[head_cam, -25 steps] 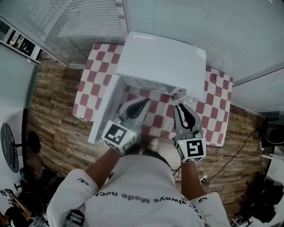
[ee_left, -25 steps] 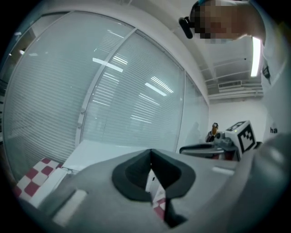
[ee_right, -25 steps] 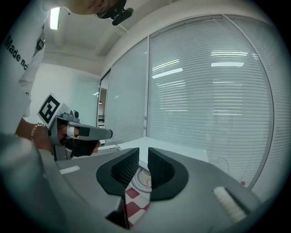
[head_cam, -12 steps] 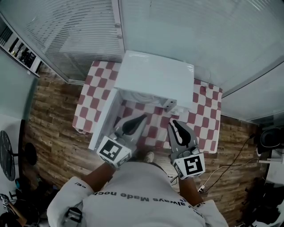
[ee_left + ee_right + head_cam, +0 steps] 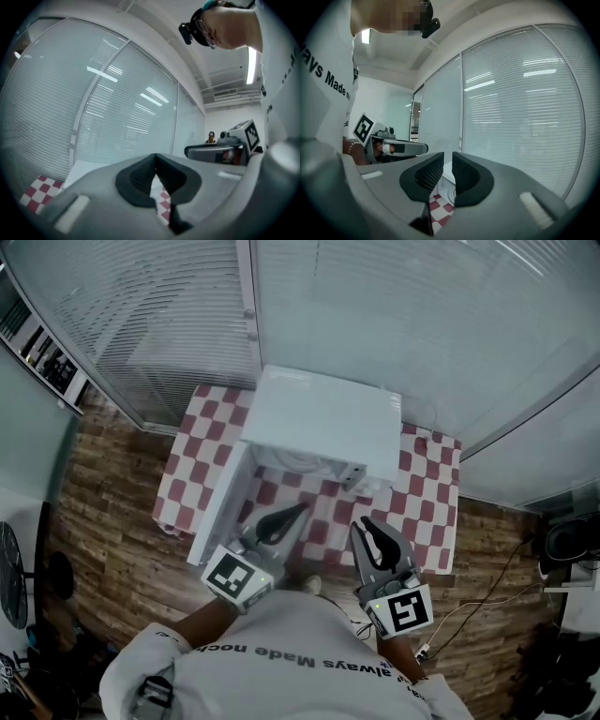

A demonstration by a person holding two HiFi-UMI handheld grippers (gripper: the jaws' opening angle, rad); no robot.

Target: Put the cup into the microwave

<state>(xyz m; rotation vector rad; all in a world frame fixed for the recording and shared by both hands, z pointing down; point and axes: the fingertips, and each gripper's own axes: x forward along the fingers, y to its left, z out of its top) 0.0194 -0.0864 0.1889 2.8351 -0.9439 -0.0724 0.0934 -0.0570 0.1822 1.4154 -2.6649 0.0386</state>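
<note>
A white microwave sits in the middle of a table covered in a red-and-white checked cloth. Its door is swung wide toward the table's left edge and stands just left of the left gripper. Glass walls with blinds close off the far side, plank flooring lies around the table, and a cable trails past its right front corner. Only the head view shows the open cavity, where a pale round shape sits under the top edge. Whether that is the cup cannot be told, and no view shows the cup plainly. The 2 gripper views look level across the room instead, each catching the other gripper beside it. Both grippers are held side by side over the table's front edge, pointing at the microwave's opening. The left gripper's jaws meet at the tips with nothing in them. The right gripper has its jaws drawn together but for a thin slit, also empty.
</note>
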